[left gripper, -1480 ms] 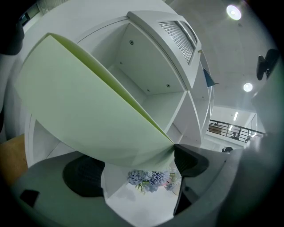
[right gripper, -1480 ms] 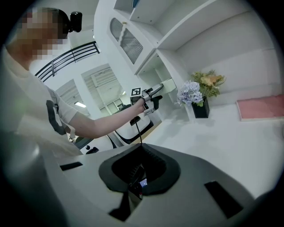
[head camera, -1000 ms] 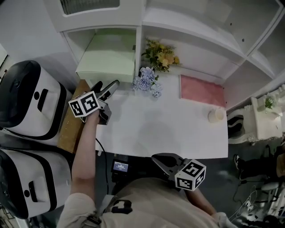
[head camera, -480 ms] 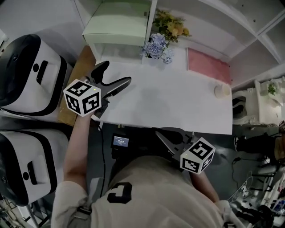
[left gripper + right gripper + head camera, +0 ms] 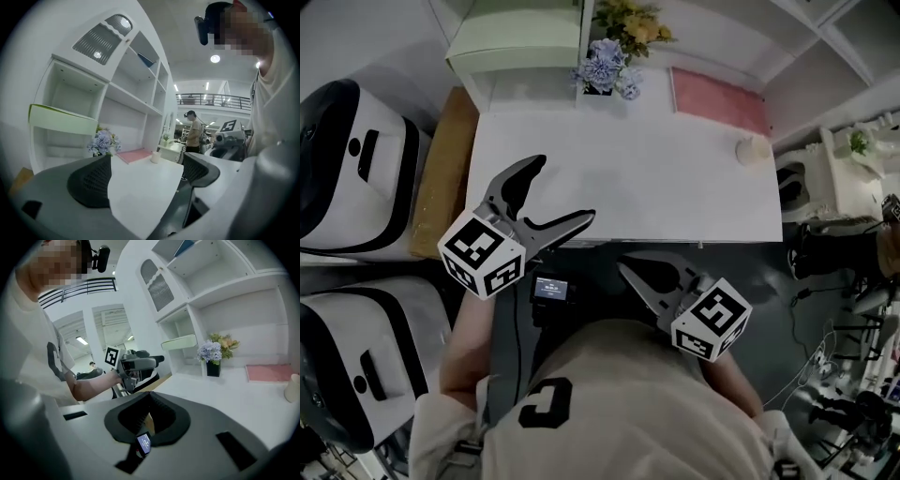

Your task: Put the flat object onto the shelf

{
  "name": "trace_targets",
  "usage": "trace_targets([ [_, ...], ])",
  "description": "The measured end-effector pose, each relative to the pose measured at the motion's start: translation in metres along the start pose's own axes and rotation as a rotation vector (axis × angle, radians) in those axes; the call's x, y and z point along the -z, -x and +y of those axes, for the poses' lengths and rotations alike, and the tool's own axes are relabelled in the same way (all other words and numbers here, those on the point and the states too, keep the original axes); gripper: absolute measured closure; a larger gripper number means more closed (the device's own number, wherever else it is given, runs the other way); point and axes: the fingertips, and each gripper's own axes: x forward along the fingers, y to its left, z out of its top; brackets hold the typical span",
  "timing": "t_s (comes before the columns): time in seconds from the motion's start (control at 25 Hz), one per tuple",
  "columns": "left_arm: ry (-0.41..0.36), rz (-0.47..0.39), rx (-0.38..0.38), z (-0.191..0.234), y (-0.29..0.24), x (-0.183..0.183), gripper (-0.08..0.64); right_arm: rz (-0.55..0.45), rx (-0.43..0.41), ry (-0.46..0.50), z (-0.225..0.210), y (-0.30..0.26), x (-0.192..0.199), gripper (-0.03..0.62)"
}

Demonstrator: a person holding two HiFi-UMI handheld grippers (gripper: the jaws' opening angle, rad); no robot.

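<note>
The pale green flat object (image 5: 517, 42) is lying on the shelf (image 5: 525, 86) at the rear left of the white worktop (image 5: 628, 178), and neither claw is touching it. The left claw (image 5: 561, 192) is being held wide open over the front left part of the worktop, well apart from the flat object. In the left gripper view only the worktop surface is being seen between its two dark pads (image 5: 91, 180). The right claw (image 5: 636, 275) is being held closed, its jaws pressed together on themselves, just before the front edge of the worktop and close to the person's body. A vase of flowers (image 5: 602, 70) is standing at the back of the worktop, just beside the shelf. A pink mat (image 5: 717, 89) is lying to its right, and a small pale cup (image 5: 753, 150) is standing near the mat's front corner.
</note>
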Motion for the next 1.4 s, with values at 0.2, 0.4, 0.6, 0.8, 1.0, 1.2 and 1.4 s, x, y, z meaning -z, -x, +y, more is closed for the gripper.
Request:
trace_targets([
  [0.2,0.006,0.020,0.082,-0.044,-0.023,0.010,0.061,-0.054,0.043,-0.008,-0.008,0.022,-0.003,0.572],
  [0.4,-0.080,0.020,0.210,-0.102,-0.064,-0.005,0.212,-0.140,0.135,-0.019,-0.028,0.079,-0.004,0.572],
  [0.6,-0.242,0.032,0.240,-0.166,-0.109,-0.016,0.521,-0.205,0.187,-0.039,-0.050,0.150,0.003,0.572],
  [0.8,-0.292,0.061,0.258,-0.214,-0.141,-0.012,0.546,-0.237,0.201,-0.034,-0.063,0.200,0.017,0.572],
  [1.0,-0.286,0.072,0.215,-0.245,-0.155,-0.006,0.546,-0.260,0.165,-0.030,-0.069,0.235,0.033,0.572],
  [1.2,-0.284,0.080,0.191,-0.277,-0.173,-0.001,0.546,-0.266,0.147,-0.016,-0.076,0.266,0.049,0.572],
  [1.4,-0.281,0.113,0.231,-0.313,-0.191,0.016,0.546,-0.276,0.154,-0.034,-0.083,0.289,0.068,0.572],
])
